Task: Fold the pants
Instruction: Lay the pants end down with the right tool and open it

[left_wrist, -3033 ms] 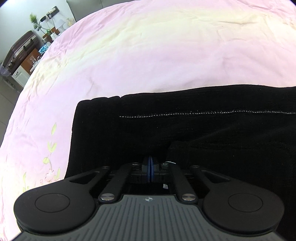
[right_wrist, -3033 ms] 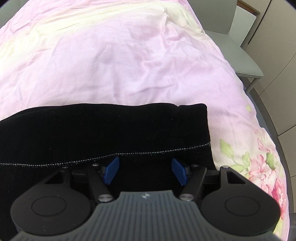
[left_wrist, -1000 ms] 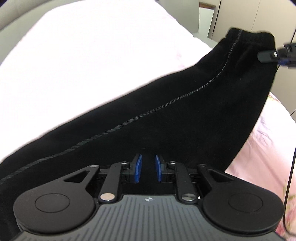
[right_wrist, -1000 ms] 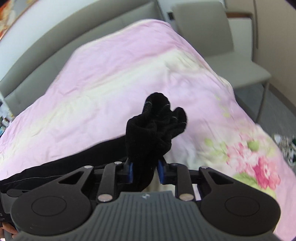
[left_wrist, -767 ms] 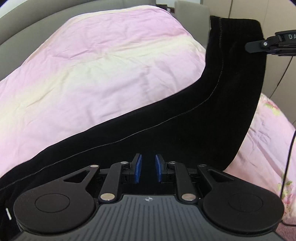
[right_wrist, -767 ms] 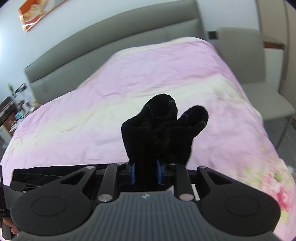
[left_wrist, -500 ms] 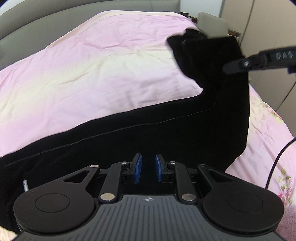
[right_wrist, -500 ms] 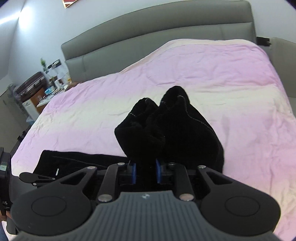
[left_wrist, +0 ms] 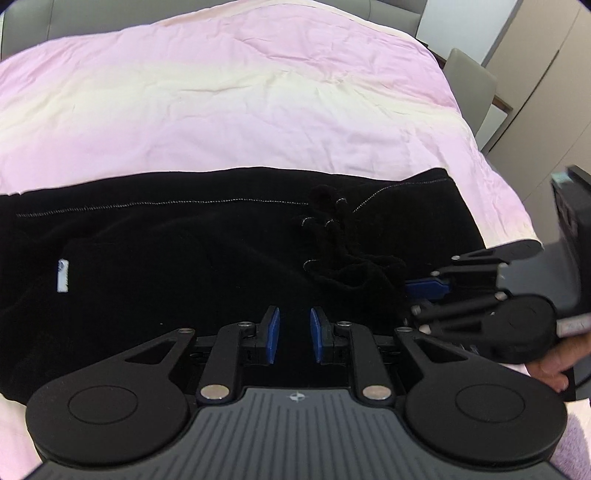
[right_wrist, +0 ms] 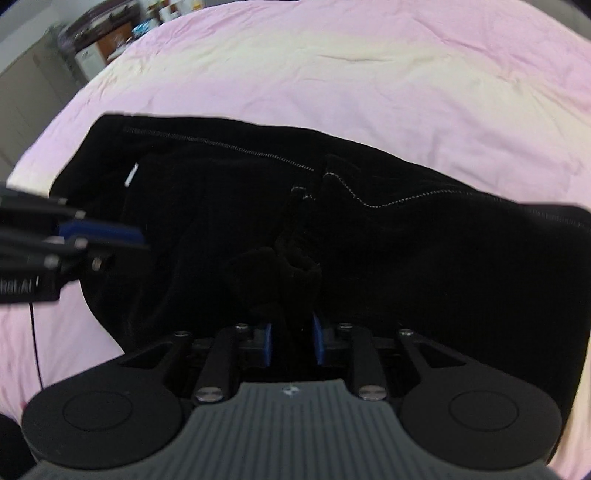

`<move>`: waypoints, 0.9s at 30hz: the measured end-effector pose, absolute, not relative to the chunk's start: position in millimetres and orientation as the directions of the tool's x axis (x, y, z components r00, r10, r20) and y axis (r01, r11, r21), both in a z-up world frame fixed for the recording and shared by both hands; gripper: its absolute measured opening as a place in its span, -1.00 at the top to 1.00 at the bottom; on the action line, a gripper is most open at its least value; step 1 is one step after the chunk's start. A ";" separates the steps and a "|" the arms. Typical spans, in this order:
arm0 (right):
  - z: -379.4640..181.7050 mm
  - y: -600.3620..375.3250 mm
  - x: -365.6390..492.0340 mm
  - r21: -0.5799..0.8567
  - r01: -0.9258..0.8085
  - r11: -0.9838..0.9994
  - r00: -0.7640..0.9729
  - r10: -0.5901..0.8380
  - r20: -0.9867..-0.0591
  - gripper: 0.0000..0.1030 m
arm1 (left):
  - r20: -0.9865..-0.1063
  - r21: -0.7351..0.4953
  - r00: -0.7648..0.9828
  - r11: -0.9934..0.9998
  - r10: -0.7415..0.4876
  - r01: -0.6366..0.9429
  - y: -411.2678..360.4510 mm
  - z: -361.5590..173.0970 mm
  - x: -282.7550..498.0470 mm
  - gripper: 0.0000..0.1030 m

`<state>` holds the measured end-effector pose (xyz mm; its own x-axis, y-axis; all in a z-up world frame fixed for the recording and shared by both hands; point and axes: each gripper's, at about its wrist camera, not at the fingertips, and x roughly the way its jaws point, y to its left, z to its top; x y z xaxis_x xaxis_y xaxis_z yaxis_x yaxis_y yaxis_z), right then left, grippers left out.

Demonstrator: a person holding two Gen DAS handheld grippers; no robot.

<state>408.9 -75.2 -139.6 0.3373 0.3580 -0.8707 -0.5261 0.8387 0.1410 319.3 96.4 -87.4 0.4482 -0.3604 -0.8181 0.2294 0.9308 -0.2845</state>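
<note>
Black pants (left_wrist: 184,266) lie doubled over on the pink bedspread (left_wrist: 258,110), with a white tag (left_wrist: 62,275) near the left end. The bunched leg ends (left_wrist: 351,266) rest on top of the lower layer. My right gripper (right_wrist: 292,341) has this black bunch (right_wrist: 295,258) between its blue pads; its jaws are opening, and the cloth still fills the gap. From the left wrist view the right gripper (left_wrist: 413,299) reaches in from the right. My left gripper (left_wrist: 294,336) hovers over the pants' near edge, pads a little apart, no fold between them. It shows blurred at the left (right_wrist: 125,247).
The bed's right edge falls off toward a grey chair (left_wrist: 469,81) and beige cupboard doors (left_wrist: 546,74). A grey headboard (left_wrist: 110,14) runs along the far side. Bedside furniture (right_wrist: 96,48) stands beyond the left corner. A person's hand (left_wrist: 550,365) holds the right gripper.
The right gripper swung the raised leg ends across and down onto the pants, which now lie doubled on the bed. The left gripper shifted sideways over the cloth, its gap unchanged.
</note>
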 end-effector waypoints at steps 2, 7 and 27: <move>-128.8 -86.2 406.3 0.165 -0.544 0.823 0.315 0.382 -0.869 0.12 | -0.805 -0.332 0.447 0.921 -0.389 0.204 97.7 -90.9 323.7 0.58; -102.1 -118.3 404.5 0.109 -0.543 0.832 0.363 0.349 -0.864 0.06 | -0.761 -0.473 0.445 0.873 -0.472 0.117 94.8 -97.0 343.2 0.36; -124.2 -274.2 419.4 0.127 -0.220 0.967 0.367 0.203 -0.908 0.62 | -0.828 -0.281 0.454 0.945 -0.328 0.169 31.7 -91.7 351.2 0.70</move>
<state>419.4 -274.1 -124.2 0.3674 0.2032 -0.9076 -0.2205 0.9671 0.1272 351.2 31.7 -91.7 0.4543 -0.3281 -0.8282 0.1692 0.9446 -0.2813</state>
